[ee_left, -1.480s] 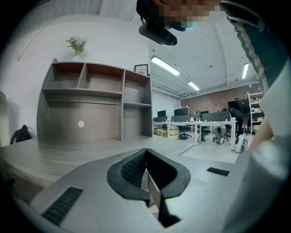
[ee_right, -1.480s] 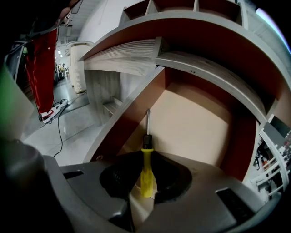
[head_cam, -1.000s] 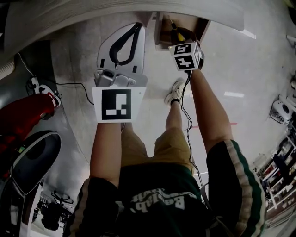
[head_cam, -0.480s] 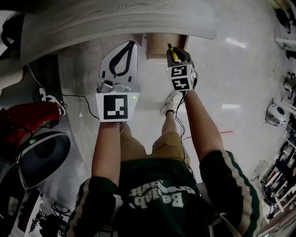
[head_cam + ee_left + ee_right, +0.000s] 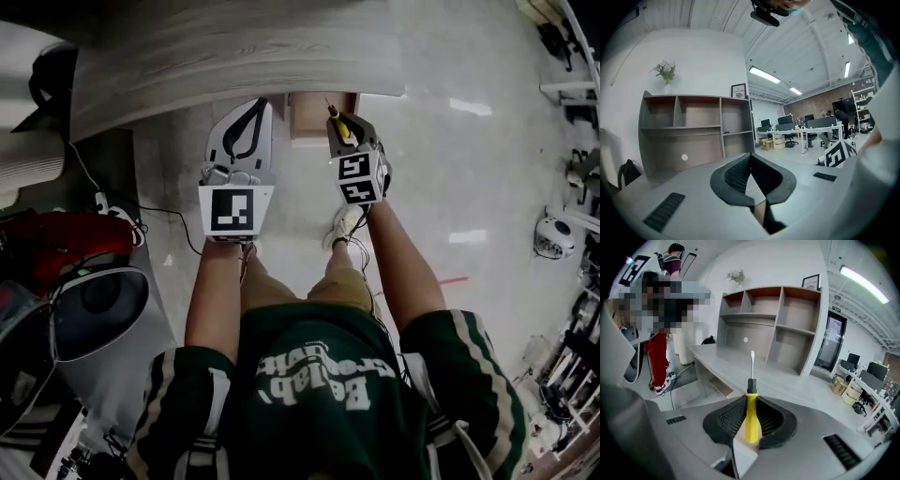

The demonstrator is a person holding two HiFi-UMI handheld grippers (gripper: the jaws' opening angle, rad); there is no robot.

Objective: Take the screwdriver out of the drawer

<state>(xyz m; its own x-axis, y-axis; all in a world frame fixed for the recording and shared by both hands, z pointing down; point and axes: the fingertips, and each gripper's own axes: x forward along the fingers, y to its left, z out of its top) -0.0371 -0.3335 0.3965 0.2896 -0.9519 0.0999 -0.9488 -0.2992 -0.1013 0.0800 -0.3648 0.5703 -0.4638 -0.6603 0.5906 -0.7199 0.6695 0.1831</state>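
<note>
Standing at the front edge of the grey wood-grain surface (image 5: 234, 47) with a gripper in each hand, both held out side by side and near each other above the pale floor (image 5: 450, 141). Have the screwdriver (image 5: 751, 420) pinched by its yellow handle between the jaws of the right gripper (image 5: 751, 401) — pads pressed on either side of the handle, black collar and bare metal shaft sticking out past the tips and pointing toward the surface. Already out of the drawer (image 5: 307, 112): in the head view, hanging in the air just in front of that open wooden drawer, itself jutting out from under the front edge of the surface, with no contact between the two. Carrying the left gripper (image 5: 750, 157) empty, its jaws closed tip to tip, with only a slim gap lower down between the dark ribbed pads and nothing in it. Aiming that one roughly level at the shelf unit (image 5: 693, 126) standing on the surface toward its far edge — open compartments, a small plant (image 5: 664, 71) on top at the left end and a framed picture (image 5: 739, 90) toward the right end. Beyond the right end of the surface, an office with desks and chairs (image 5: 801, 131); beside the left end, in the right gripper view, a person (image 5: 658, 357) in red trousers
</note>
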